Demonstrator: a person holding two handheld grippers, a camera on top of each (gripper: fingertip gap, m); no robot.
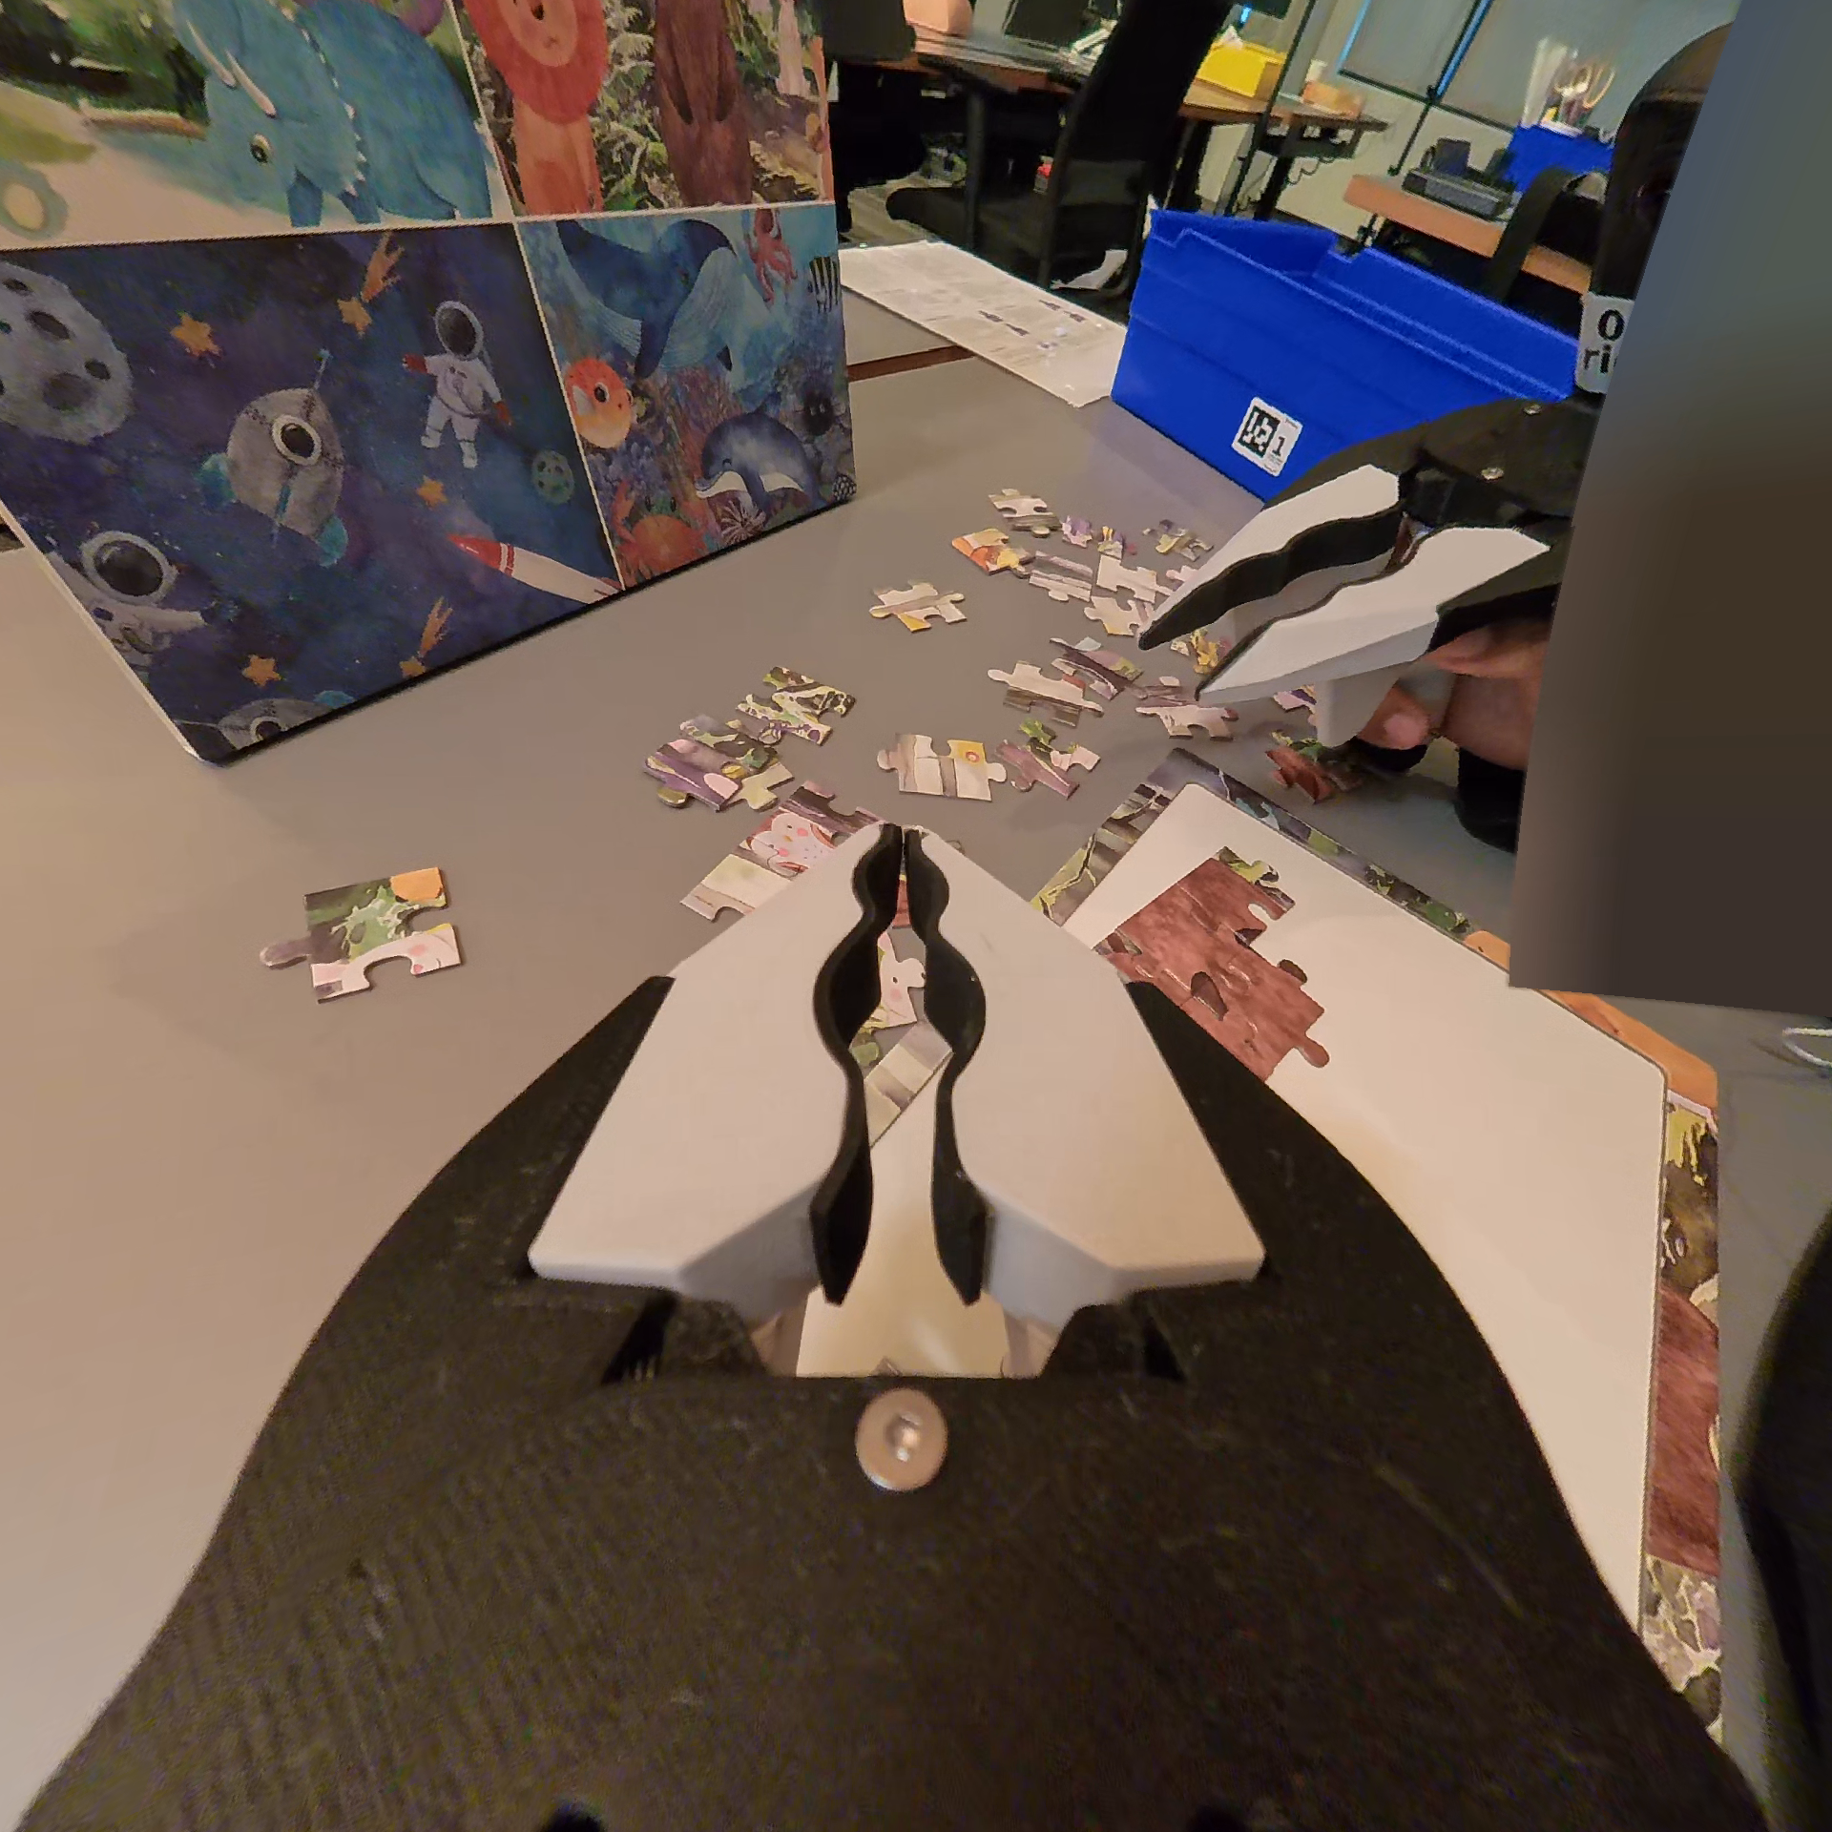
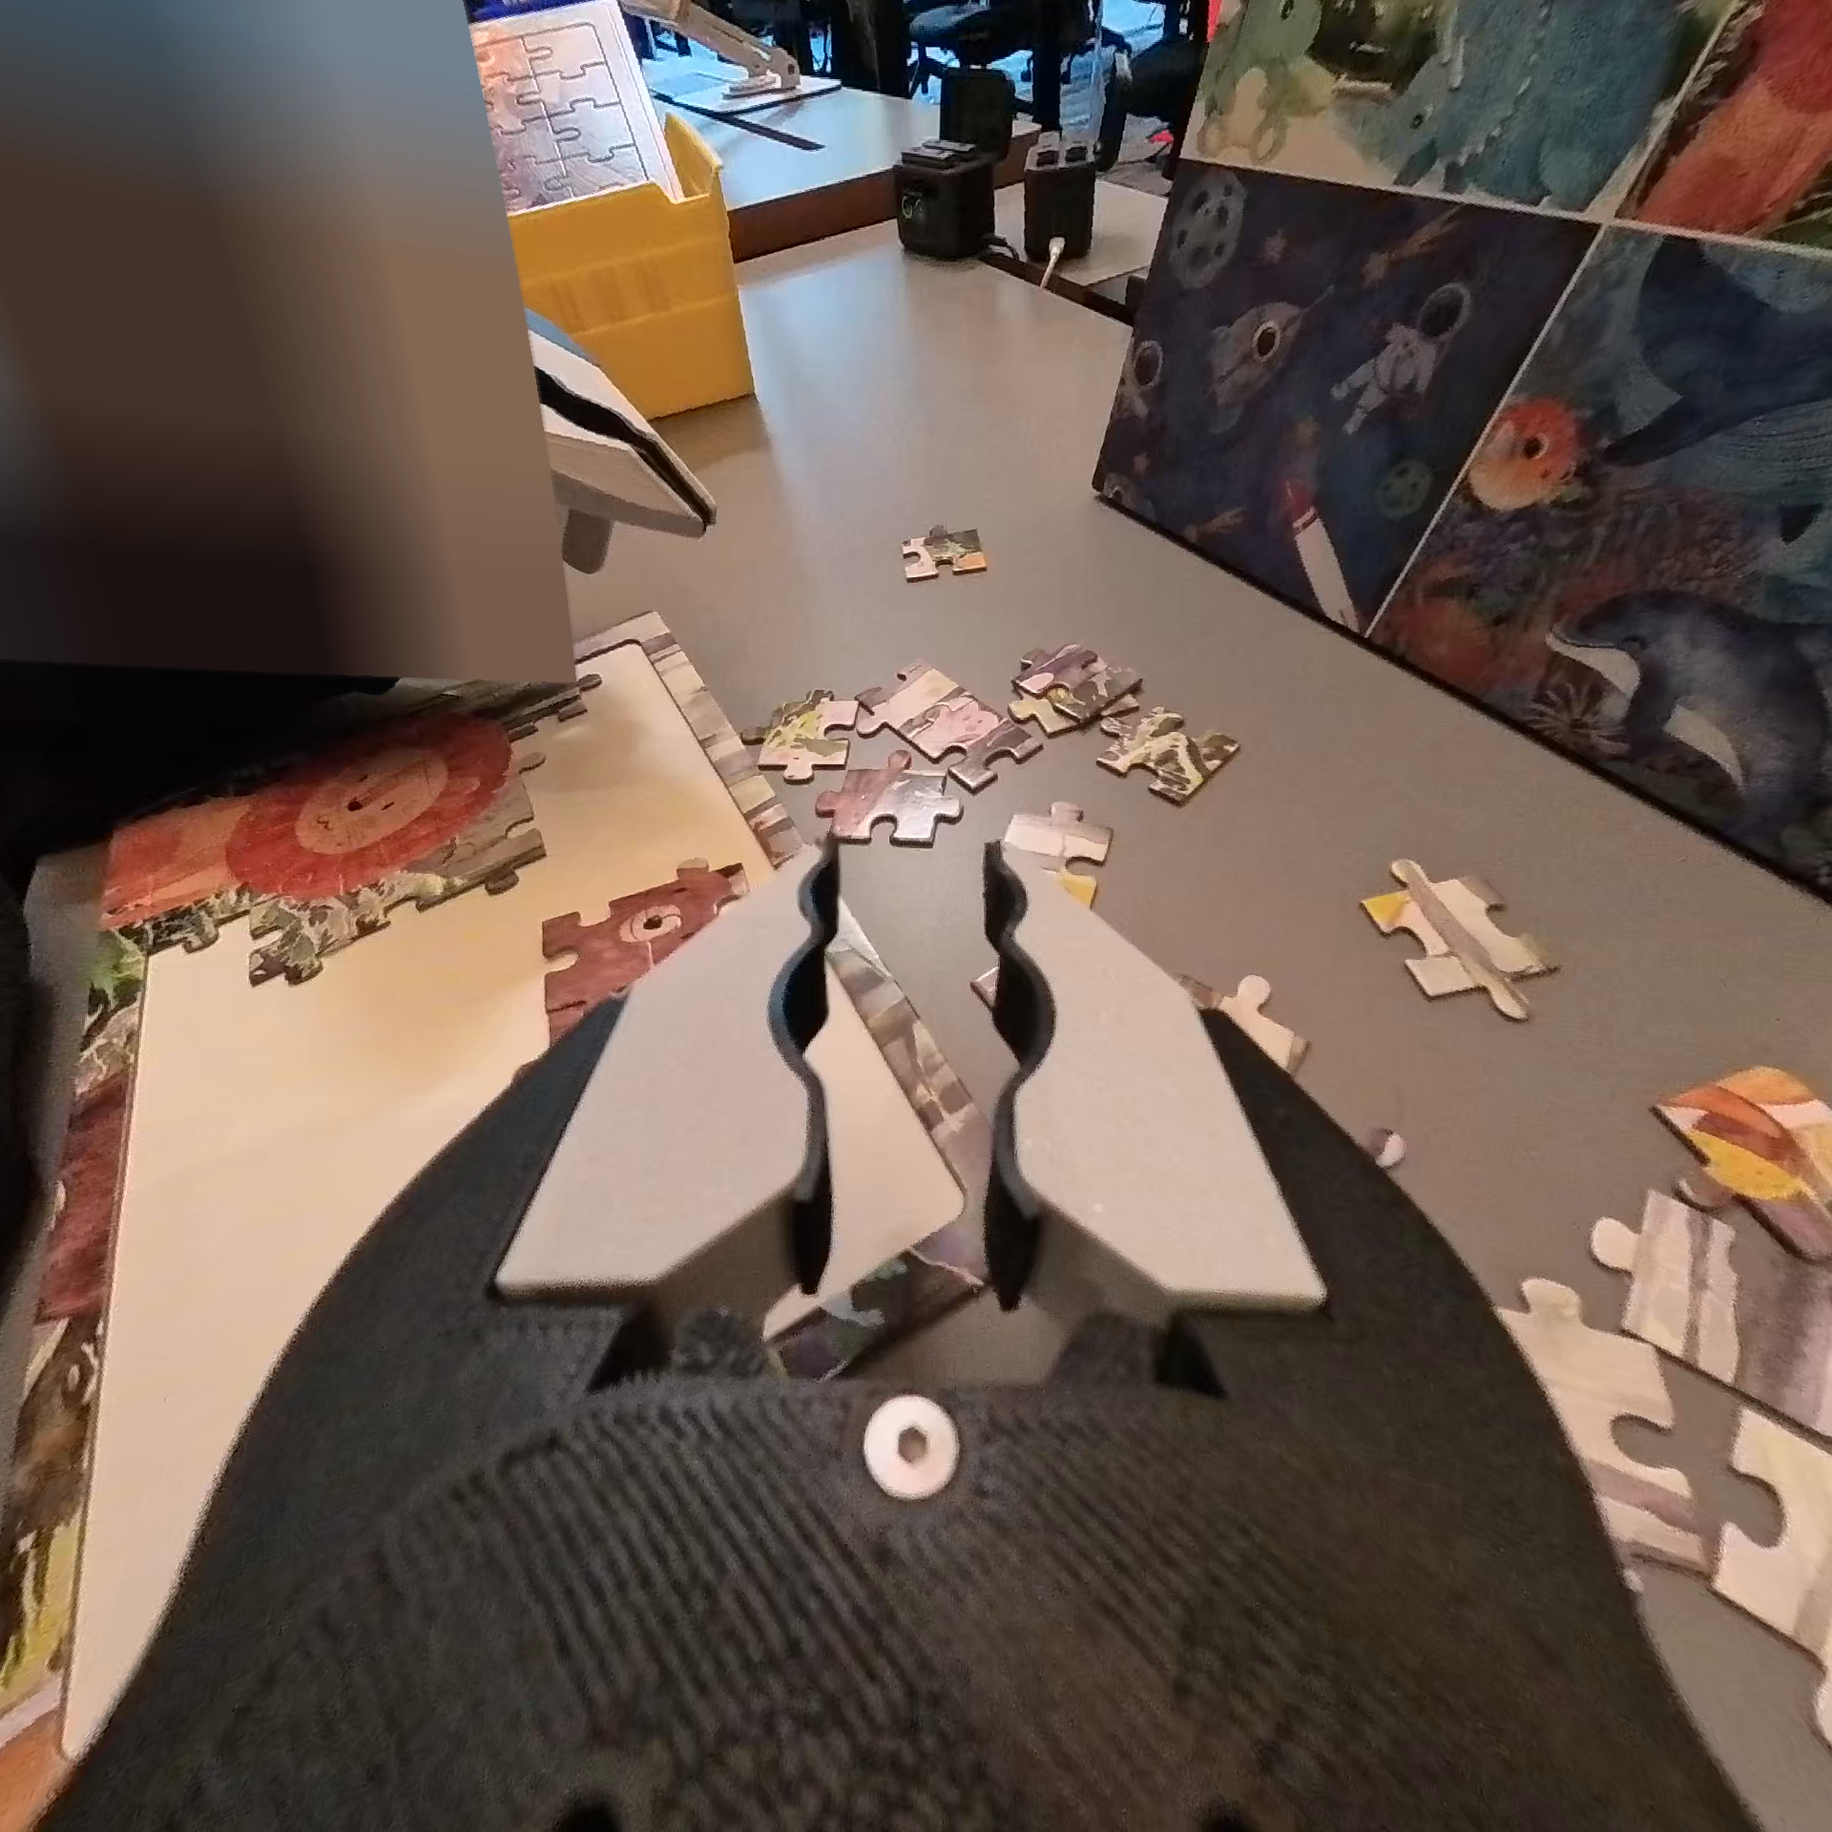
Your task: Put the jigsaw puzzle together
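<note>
Closest in, the left gripper (image 1: 902, 843) hangs low over the corner of the puzzle tray (image 1: 1487, 1140), its tips pinched together with only a sliver between them; a pale piece shows behind the gap, but I cannot tell whether it is gripped or just lying underneath. The right gripper (image 2: 910, 862) has its fingers spread apart with nothing between them, poised over the tray's edge and the grey table (image 2: 942, 377). Inside the tray sit a finished lion patch (image 2: 337, 823) and a brown bear cluster (image 2: 634, 932), with bare cream board around them. Just beyond, loose puzzle pieces (image 2: 952, 724) lie scattered across the table, one stray piece (image 1: 377, 932) well apart to the left. Behind them the illustrated puzzle box (image 1: 416, 416) stands tilted, blocking the far side. A blue bin (image 1: 1318, 327) and a yellow bin (image 2: 634, 287) sit farther back, and past those are desks and office chairs in a dim room.
</note>
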